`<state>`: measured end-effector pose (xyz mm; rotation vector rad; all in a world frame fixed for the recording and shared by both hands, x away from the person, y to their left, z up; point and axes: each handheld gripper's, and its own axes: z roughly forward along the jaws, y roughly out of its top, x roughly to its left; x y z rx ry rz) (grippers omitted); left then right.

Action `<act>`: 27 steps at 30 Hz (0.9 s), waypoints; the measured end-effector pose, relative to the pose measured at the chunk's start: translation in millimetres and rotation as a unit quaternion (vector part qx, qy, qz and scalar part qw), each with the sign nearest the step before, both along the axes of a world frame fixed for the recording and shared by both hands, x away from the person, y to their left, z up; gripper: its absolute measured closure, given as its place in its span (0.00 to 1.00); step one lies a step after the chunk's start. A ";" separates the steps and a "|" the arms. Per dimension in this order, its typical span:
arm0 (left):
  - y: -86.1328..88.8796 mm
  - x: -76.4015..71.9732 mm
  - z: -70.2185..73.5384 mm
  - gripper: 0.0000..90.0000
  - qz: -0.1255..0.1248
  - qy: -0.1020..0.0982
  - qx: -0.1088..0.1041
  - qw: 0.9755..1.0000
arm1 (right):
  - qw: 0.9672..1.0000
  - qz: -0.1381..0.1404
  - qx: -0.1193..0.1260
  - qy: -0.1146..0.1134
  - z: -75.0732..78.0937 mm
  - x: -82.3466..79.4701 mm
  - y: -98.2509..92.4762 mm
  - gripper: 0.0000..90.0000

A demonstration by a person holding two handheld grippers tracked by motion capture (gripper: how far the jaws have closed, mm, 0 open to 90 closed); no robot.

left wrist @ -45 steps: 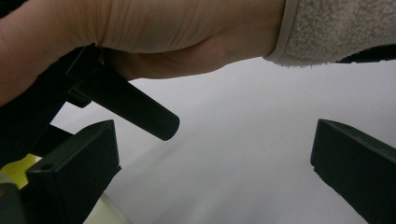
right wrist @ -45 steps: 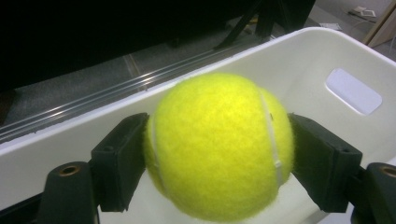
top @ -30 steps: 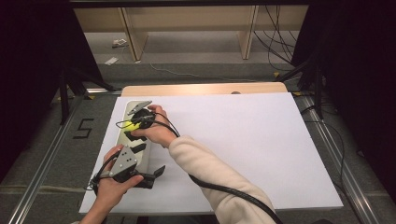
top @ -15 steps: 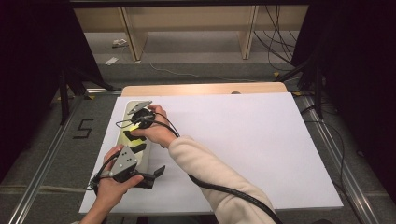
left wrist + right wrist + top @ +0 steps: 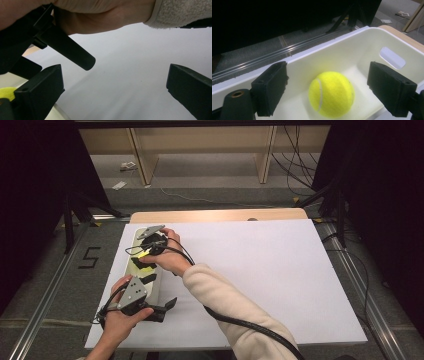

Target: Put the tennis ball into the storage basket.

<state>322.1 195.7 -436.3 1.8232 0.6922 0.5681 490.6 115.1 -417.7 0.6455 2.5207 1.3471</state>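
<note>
A yellow tennis ball (image 5: 331, 93) lies on the floor of a white bin (image 5: 352, 53). In the high view that bin (image 5: 131, 236) stands along the table's left side. My right gripper (image 5: 329, 77) hangs over the bin, open, with its two black jaws wide on either side of the ball and apart from it. From above, the right gripper (image 5: 142, 269) reaches across from the right, its hand and cream sleeve (image 5: 225, 305) over the bin. My left gripper (image 5: 169, 306) rests near the bin's near end, open, nothing between its jaws. In its own view the left gripper (image 5: 115, 82) faces bare white table under the right forearm.
A white sheet (image 5: 260, 270) covers the table, with a wooden strip (image 5: 220, 215) at the far edge. Metal rails (image 5: 47, 290) run along the floor on both sides. The right gripper's black cable (image 5: 250, 327) trails along the forearm. Wooden shelving (image 5: 200, 140) stands beyond the table.
</note>
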 end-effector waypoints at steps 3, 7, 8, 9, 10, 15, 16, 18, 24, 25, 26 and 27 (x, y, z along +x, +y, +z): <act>0.1 0.0 0.0 0.01 0.000 0.000 0.000 1.000 | 1.000 0.000 0.002 -0.002 2.3 -0.5 -3.0 0.19; 0.1 0.1 0.0 0.01 0.000 -0.001 0.001 1.000 | 1.000 -0.004 0.005 -0.002 5.0 -1.4 -6.8 0.19; 0.1 0.0 0.1 0.01 0.000 0.000 0.000 1.000 | 1.000 -0.005 0.006 -0.004 5.7 -1.5 -7.7 0.19; 0.1 0.0 0.1 0.01 0.000 0.000 0.000 1.000 | 1.000 -0.005 0.007 -0.002 6.6 -1.8 -8.4 0.19; 0.2 0.0 0.1 0.01 0.000 -0.001 0.000 1.000 | 1.000 -0.005 0.007 -0.005 7.5 -1.6 -9.3 0.19; 0.5 -0.1 0.1 0.01 0.001 0.000 0.000 1.000 | 1.000 -0.009 0.014 -0.007 12.9 -2.7 -13.7 0.19; 0.5 -0.1 0.1 0.01 0.001 -0.001 0.000 1.000 | 1.000 -0.008 0.013 -0.008 13.7 -2.7 -14.7 0.19; 0.6 -0.2 0.2 0.01 0.001 -0.001 0.000 1.000 | 1.000 -0.009 0.015 -0.010 14.9 -3.3 -16.7 0.19; 0.6 -0.2 0.2 0.01 0.001 -0.001 0.001 1.000 | 1.000 -0.011 0.019 -0.013 17.5 -5.0 -24.6 0.19; 0.8 -0.1 0.2 0.01 0.001 -0.001 0.001 1.000 | 1.000 -0.012 0.018 -0.014 17.8 -5.1 -26.9 0.19; 0.7 -0.2 0.2 0.01 0.001 -0.001 0.000 1.000 | 1.000 -0.012 0.018 -0.015 17.8 -5.1 -28.1 0.19; 0.6 -0.2 0.2 0.01 0.001 -0.001 0.000 1.000 | 1.000 -0.013 0.019 -0.014 17.9 -5.2 -29.8 0.19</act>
